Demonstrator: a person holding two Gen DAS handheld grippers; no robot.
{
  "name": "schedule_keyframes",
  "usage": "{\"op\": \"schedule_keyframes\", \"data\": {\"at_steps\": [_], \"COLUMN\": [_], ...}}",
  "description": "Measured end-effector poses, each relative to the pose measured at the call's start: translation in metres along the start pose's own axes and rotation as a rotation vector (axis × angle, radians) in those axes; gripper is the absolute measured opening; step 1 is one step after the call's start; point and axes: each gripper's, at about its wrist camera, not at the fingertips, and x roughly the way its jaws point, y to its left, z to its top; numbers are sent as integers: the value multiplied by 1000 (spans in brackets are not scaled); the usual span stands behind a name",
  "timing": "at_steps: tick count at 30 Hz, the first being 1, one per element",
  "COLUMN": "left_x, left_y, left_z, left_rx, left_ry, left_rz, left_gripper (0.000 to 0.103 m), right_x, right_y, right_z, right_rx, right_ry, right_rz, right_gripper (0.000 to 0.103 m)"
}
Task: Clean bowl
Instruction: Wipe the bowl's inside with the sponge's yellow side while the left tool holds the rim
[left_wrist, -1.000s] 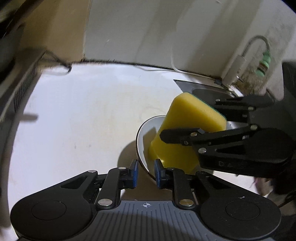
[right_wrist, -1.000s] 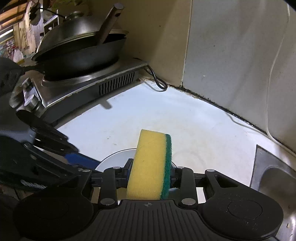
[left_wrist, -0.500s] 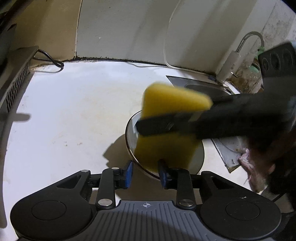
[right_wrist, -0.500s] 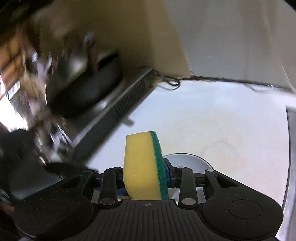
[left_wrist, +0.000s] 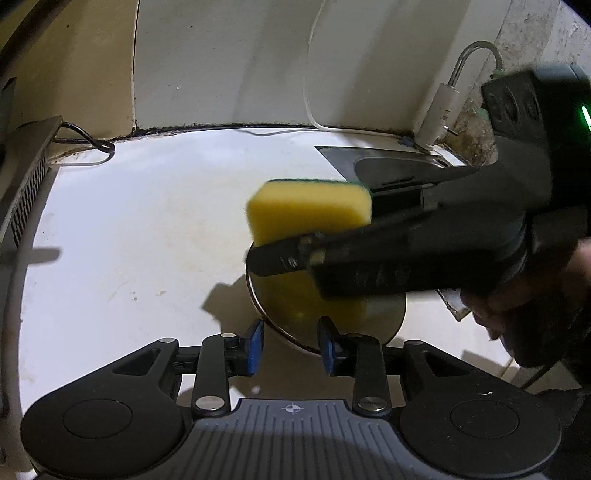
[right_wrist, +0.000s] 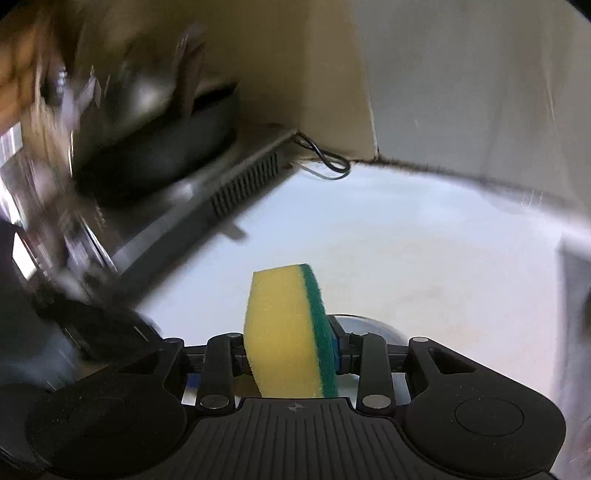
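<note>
— What do you have in your grippers?

— My right gripper (right_wrist: 288, 354) is closed tight on the sponge (right_wrist: 286, 336). The sponge stands on its edge between the pads, yellow side to the left and green side to the right. Its lower part is hidden behind the gripper body.

— And the left one?

— The jaws of my left gripper (left_wrist: 290, 347) are opening. The rim of the bowl (left_wrist: 388, 317) is between the blue pads (left_wrist: 255, 345), but there is a gap on both sides, so I do not think they press on it.

— Where is the bowl?

— It is on the white counter (left_wrist: 129, 229), just in front of my left gripper. I see only a part of it. From the left wrist, the right gripper (left_wrist: 280, 258) and the sponge (left_wrist: 310, 210) come across from the right and cover most of it. From the right wrist, only a small piece of the bowl (right_wrist: 373, 326) shows behind the finger.

— Does the sponge touch the bowl?

— Its lower part goes down inside the bowl, in the shadow. I cannot tell if it touches the bottom.

— What else is there?

— A sink (left_wrist: 395, 166) with a tap (left_wrist: 476, 59) behind on the right, cut by the right gripper. On the left a stove (right_wrist: 236, 184) with a dark pan (right_wrist: 166, 155), very blurred. The hand (left_wrist: 528, 306) on the right gripper is dark and unclear.
</note>
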Motion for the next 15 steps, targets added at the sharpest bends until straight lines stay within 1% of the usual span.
{"op": "schedule_keyframes", "data": {"at_steps": [1,2,4,5,7,8,9,12,13,14,15], "left_x": [1,2,5,7,7,4,-1,-16,-18,-21,-25], "left_y": [0,0,0,0,-1,-2,-3,-5,-5,-6,-7], "left_z": [0,-1,-2,-2,0,0,0,-2,-3,-4,-5], "left_rx": [-6,-11,-21,-26,-14,0,20,69,74,78,87], "left_ry": [-3,-6,-10,-11,-7,-7,-10,-25,-24,-24,-19], "left_rz": [0,0,1,3,12,15,19,41,42,42,35], "left_gripper": [34,34,34,34,34,34,34,34,34,34,34], "right_x": [-8,-13,-30,-33,-36,-33,-26,-2,7,12,15], "right_y": [-12,-16,-18,-13,4,12,25,41,45,46,45], "right_z": [6,10,13,14,13,10,3,-14,-20,-23,-26], "right_rx": [89,107,71,19,-134,-189,-284,-417,-453,-450,-428], "right_ry": [-21,-35,-81,-84,-68,-56,-30,21,40,53,70], "right_rz": [53,52,-16,-58,-156,-182,-219,-289,-308,-296,-264], "right_gripper": [33,32,32,32,32,32,32,32,32,32,32]}}
